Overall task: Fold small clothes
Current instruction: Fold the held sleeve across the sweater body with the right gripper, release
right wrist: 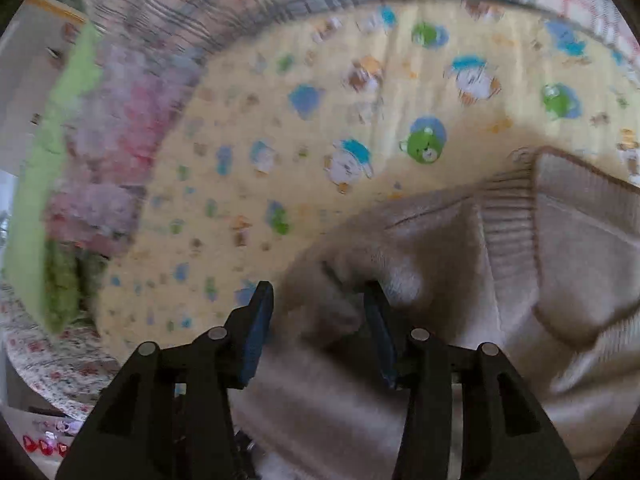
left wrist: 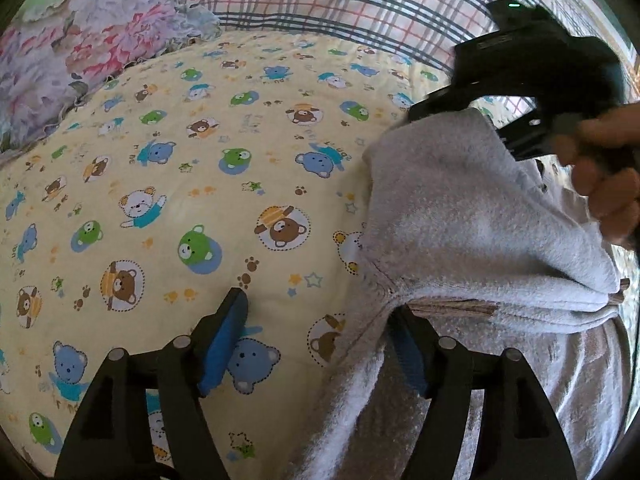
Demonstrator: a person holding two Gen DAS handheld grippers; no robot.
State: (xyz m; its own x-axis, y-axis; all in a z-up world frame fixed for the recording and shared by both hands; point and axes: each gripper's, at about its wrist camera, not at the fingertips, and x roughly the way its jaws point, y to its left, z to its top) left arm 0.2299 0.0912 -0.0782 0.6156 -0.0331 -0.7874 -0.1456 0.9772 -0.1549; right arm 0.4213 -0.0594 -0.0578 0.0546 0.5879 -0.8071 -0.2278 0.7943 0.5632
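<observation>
A pale grey-beige fleece garment [left wrist: 472, 216] lies bunched on the right of the bear-print sheet [left wrist: 200, 184]. My left gripper [left wrist: 320, 304] stands open over the sheet. Its right finger rests against the garment's left edge and the sheet shows between its pads. The right gripper's black body [left wrist: 532, 72], held by a hand [left wrist: 608, 188], hovers above the garment's far side, its fingertips hidden by fabric. In the blurred right wrist view, my right gripper [right wrist: 319, 287] has its jaws apart over a fold of the garment [right wrist: 440, 248], whose ribbed band [right wrist: 508, 216] lies to the right.
A floral quilt [left wrist: 80, 60] is heaped at the far left of the bed. A plaid blanket [left wrist: 340, 0] runs along the back. In the right wrist view a green cloth [right wrist: 60, 152] and the bed's patterned edge [right wrist: 48, 360] sit at the left.
</observation>
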